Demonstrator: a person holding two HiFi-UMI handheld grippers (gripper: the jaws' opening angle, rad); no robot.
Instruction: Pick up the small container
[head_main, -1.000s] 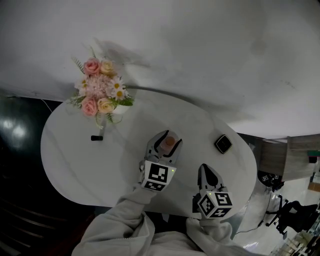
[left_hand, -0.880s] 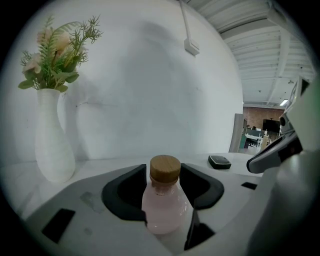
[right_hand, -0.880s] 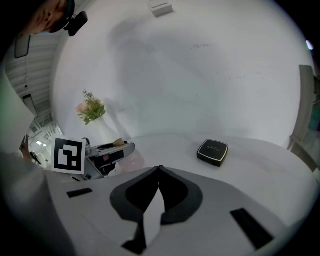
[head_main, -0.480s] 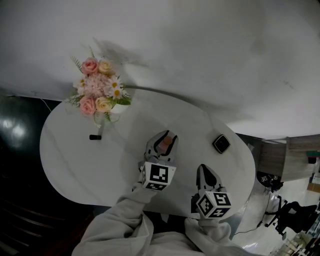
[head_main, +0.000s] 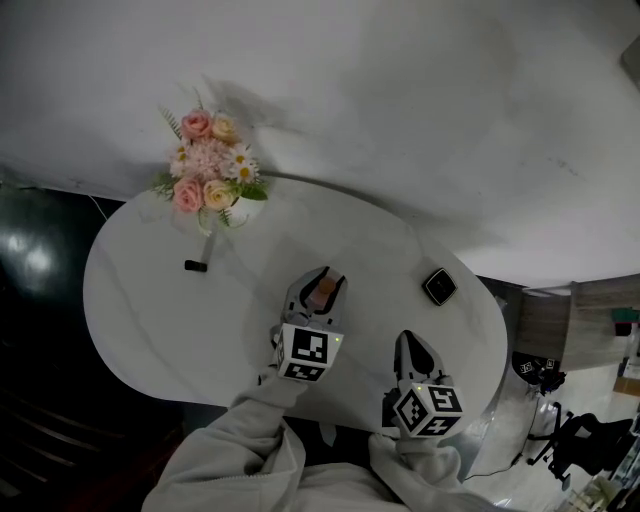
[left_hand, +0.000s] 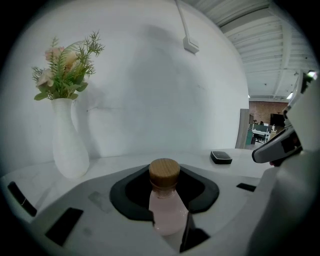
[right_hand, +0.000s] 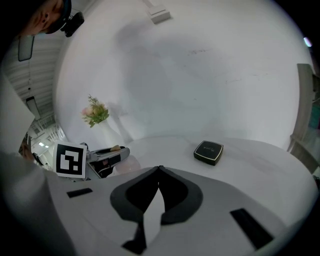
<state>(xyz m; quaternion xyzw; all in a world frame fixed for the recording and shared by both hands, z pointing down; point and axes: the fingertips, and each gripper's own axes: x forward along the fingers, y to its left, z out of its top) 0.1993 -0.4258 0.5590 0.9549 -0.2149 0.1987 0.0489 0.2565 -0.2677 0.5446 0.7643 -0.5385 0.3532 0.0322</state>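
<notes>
1. Grip: left gripper (head_main: 318, 280) has its fingers (left_hand: 131, 196) clamped on the small bottle (left_hand: 165, 202). They've just been closing, and the pink body sits squarely betw. them.
2. Location: bottle is near the middle of the desk (head_main: 140, 300). In the head view it's on my side of the flower vase (head_main: 212, 185) and well left of the black case (head_main: 438, 287). The fingers hide its base, so I can't tell whether it's resting on the desk or already a touch off it.
3. Axis: bottle stands upright, wooden-looking cap (left_hand: 164, 172) on top and clear above the fingers. Contact is on the body below the neck, one finger on each side. The long axis runs across the grip line, so I reckon the lift should go straight up along it, no wrist roll.
4. Other hand: right gripper (right_hand: 159, 170) has its fingers together w/ nothing in them. It sits by the desk's near edge, well apart from the bottle on its right. Left hand owns this pick, right not needed.
5. Risk, my guess: the body looks smooth and rounded, so any tilt on the way up could let it slide.
</notes>
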